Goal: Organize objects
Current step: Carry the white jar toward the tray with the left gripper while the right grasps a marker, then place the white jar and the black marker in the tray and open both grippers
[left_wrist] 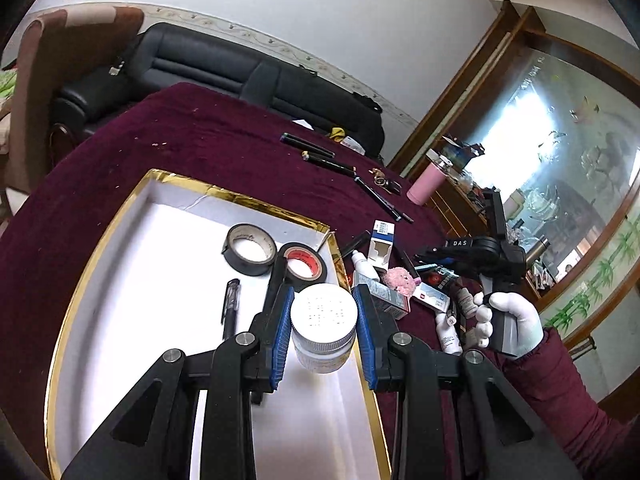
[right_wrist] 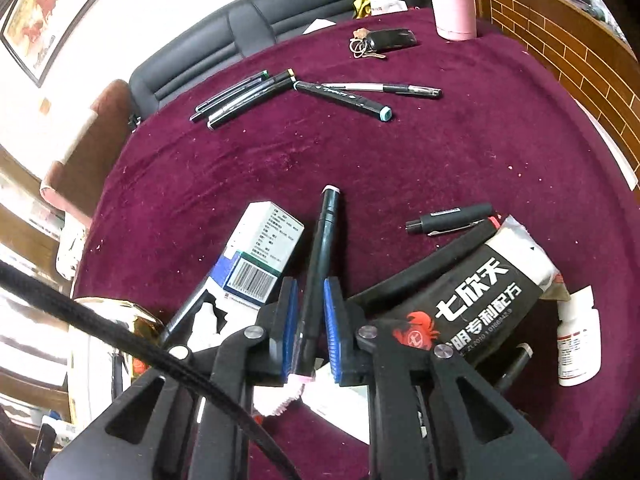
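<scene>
Now, step: gathering loose items into the gold-rimmed tray (left_wrist: pixel 100 240).
Left gripper (left_wrist: pixel 324 322): pinching white jar (left_wrist: pixel 323 320) above the tray's near right.
Right gripper (right_wrist: pixel 311 320): pressed onto black marker (right_wrist: pixel 320 264).
Next: set jar down, lift marker.

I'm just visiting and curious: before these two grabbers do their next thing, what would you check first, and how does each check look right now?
1. Left hand-held gripper gripping white jar: ok, pads on both sides.
2. Jar over the gold-rimmed box: ok.
3. Room in the box beside the tape rolls and pen: ok.
4. Right hand-held gripper shut on black marker: ok.
5. Marker clear of the blue-white carton: cannot tell, they lie very close.
6. Marker gripped near its middle: not ok, held near one end.
</scene>
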Demonstrator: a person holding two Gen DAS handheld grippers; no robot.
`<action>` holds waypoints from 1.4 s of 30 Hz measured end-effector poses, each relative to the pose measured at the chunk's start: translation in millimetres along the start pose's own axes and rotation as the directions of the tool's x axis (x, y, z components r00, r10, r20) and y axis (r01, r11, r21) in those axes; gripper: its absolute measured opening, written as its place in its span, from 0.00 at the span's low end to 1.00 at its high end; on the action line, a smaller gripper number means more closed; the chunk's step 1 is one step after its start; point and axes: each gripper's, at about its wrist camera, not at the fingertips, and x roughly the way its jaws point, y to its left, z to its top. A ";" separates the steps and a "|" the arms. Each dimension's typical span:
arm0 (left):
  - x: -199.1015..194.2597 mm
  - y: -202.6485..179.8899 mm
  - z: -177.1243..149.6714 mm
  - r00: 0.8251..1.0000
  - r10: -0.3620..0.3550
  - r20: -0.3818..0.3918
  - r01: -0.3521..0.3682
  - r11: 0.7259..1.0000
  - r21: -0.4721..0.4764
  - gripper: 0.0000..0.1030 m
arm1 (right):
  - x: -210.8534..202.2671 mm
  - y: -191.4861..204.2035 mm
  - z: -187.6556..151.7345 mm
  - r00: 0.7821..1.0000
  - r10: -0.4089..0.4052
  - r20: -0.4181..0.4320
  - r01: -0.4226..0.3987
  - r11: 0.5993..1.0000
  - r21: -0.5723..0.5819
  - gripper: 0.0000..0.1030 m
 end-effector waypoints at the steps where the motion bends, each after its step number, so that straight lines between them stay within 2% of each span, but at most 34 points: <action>1: -3.7 -0.2 -0.9 1.000 0.006 0.002 -0.006 1.000 -0.002 0.25 | 5.4 0.9 2.5 1.000 -0.001 -0.008 0.001 1.000 0.003 0.15; 4: -15.2 -5.5 -2.0 1.000 0.018 0.014 -0.018 1.000 0.014 0.25 | 21.4 2.1 9.3 0.999 -0.039 -0.036 0.039 0.999 0.003 0.21; 9: -22.4 -9.0 -7.6 1.000 0.011 0.016 -0.012 1.000 0.025 0.25 | 53.6 12.1 14.4 0.988 -0.140 -0.061 0.134 0.987 -0.089 0.21; 11: -20.7 -7.5 -8.4 1.000 0.009 0.006 -0.009 1.000 0.023 0.25 | 55.6 13.8 13.3 0.988 -0.151 -0.046 0.145 0.983 -0.108 0.16; 13: -19.2 -4.1 -9.1 1.000 0.006 0.002 -0.006 1.000 0.020 0.25 | 53.6 13.6 12.1 0.992 -0.111 -0.065 0.104 0.989 -0.105 0.13; 15: -18.0 0.5 -8.5 1.000 0.006 -0.001 -0.006 1.000 0.009 0.25 | 44.5 12.4 11.1 0.996 -0.079 -0.039 0.075 0.992 -0.099 0.13; 18: -17.1 8.0 -8.2 1.000 0.010 0.000 -0.010 1.000 -0.015 0.25 | 27.1 1.1 9.1 1.000 0.016 -0.023 -0.016 0.999 -0.041 0.13; 20: -17.1 12.3 -9.5 1.000 0.013 0.000 -0.013 0.999 -0.030 0.25 | 13.6 -8.8 5.4 0.991 0.131 -0.013 -0.131 0.991 0.014 0.13; 21: -17.4 13.4 -10.2 1.000 0.013 0.000 -0.013 0.999 -0.033 0.25 | 13.0 -8.0 6.1 0.987 0.164 -0.008 -0.163 0.986 0.030 0.13; 25: -22.6 15.9 -9.5 0.999 0.035 0.017 -0.034 0.999 -0.036 0.25 | -6.6 -0.5 -3.0 0.942 0.335 -0.002 -0.334 0.941 0.060 0.13; 27: -26.3 15.8 -6.5 0.998 0.050 0.031 -0.049 0.998 -0.026 0.25 | -12.1 12.4 -9.7 0.912 0.409 -0.021 -0.408 0.912 0.052 0.13; 31: -28.4 19.3 4.7 0.995 0.090 0.043 -0.090 0.996 -0.009 0.25 | -12.3 57.9 -29.8 0.837 0.539 -0.090 -0.539 0.842 0.026 0.14; 34: -22.7 27.1 17.8 0.992 0.125 0.030 -0.125 0.992 0.004 0.25 | -0.9 91.4 -44.4 0.801 0.580 -0.151 -0.585 0.811 0.014 0.14; 37: -7.0 38.5 33.4 0.986 0.166 -0.008 -0.166 0.986 0.019 0.25 | 19.6 126.8 -56.8 0.776 0.596 -0.207 -0.606 0.795 0.017 0.14; 39: 5.1 46.6 42.6 0.980 0.194 -0.037 -0.193 0.981 0.026 0.25 | 39.6 149.3 -64.1 0.741 0.622 -0.252 -0.632 0.774 0.053 0.14; 42: 26.9 68.4 57.4 0.970 0.222 -0.096 -0.222 0.975 0.006 0.25 | 65.9 177.5 -69.4 0.720 0.625 -0.303 -0.634 0.769 0.080 0.14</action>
